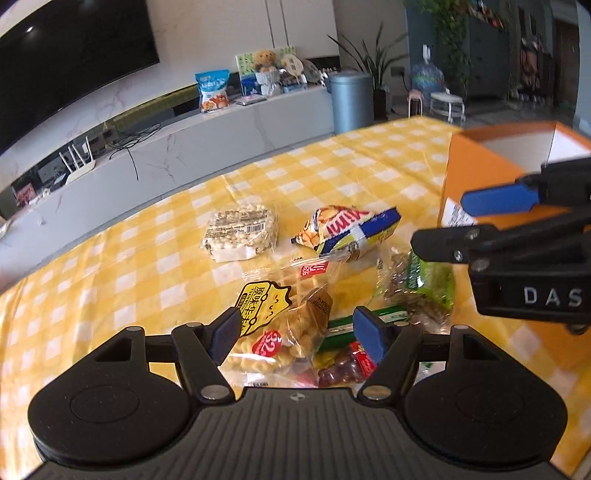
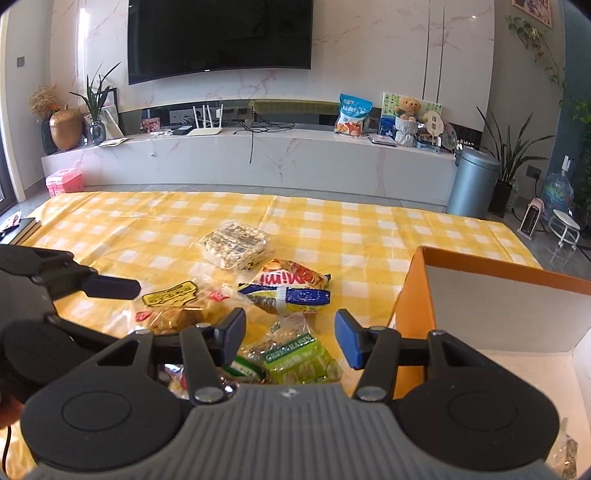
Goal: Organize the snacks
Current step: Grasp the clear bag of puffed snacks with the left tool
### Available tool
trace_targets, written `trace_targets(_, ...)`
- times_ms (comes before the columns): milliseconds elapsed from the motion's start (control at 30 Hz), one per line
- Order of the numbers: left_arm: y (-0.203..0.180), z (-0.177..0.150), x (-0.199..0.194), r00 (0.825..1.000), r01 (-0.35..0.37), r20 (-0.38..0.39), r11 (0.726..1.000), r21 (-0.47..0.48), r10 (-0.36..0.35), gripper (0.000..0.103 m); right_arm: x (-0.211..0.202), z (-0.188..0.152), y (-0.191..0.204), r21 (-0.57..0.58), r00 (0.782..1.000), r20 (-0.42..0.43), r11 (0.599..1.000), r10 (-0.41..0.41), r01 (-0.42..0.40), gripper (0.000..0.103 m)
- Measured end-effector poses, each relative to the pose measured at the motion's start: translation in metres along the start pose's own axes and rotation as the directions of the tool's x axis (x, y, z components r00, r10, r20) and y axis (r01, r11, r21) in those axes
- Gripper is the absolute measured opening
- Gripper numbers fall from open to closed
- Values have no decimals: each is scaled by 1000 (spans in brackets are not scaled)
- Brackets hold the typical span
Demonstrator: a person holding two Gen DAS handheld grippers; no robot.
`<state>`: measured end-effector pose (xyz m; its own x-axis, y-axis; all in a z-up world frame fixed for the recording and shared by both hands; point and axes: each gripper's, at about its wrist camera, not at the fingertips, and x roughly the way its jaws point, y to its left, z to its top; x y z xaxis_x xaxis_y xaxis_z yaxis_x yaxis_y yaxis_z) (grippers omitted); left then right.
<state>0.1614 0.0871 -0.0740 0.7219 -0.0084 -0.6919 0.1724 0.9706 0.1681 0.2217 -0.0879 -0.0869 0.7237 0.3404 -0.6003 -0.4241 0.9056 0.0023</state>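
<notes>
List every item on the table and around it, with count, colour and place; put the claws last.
Tablecloth: one, yellow and white check, covers the table.
Box: one, orange, open top, at the table's right.
Puffed grain cake: one, pale, clear wrap, farthest snack.
Mini snack bag: one, yellow, blue and red, mid-table.
Waffle bag: one, clear with yellow label, between the left claw's pads.
Raisin bag: one, green, beside the box.
Television: one, black, on the wall.
Bin: one, grey-blue, on the floor at the right.
Left claw: one, black with blue pads, open.
Right claw: one, same colours, open.
</notes>
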Motion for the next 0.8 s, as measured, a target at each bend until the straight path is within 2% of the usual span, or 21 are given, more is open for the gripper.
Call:
trace_targets(200,5,4,20,998,-28,-63,999,-41,25,78,18,4,0,28,1000,-28,1000,5,-5,53)
trace_targets(300,7,4,22,997,-50,-68,998,-43,47,78,24,6,-1,44,999,-38,999,8,-7,54)
trace_targets(500,9,7,23,996,-50,-77,998,-50,46,75,36,7,1,64,999,-52,998,8,-4,58)
trace_targets(567,12,9,24,996,-28,-84,997,-70,22,62,38,9,2,72,999,-53,997,10,-6,58)
trace_targets(733,25,14,16,998,-30,-62,991,-131,22,42,42,12,5,81,999,-49,997,10,-6,59)
trace_targets(800,33,14,11,998,-38,-49,985,-166,30,38,44,15,5,94,999,-44,996,8,-4,59)
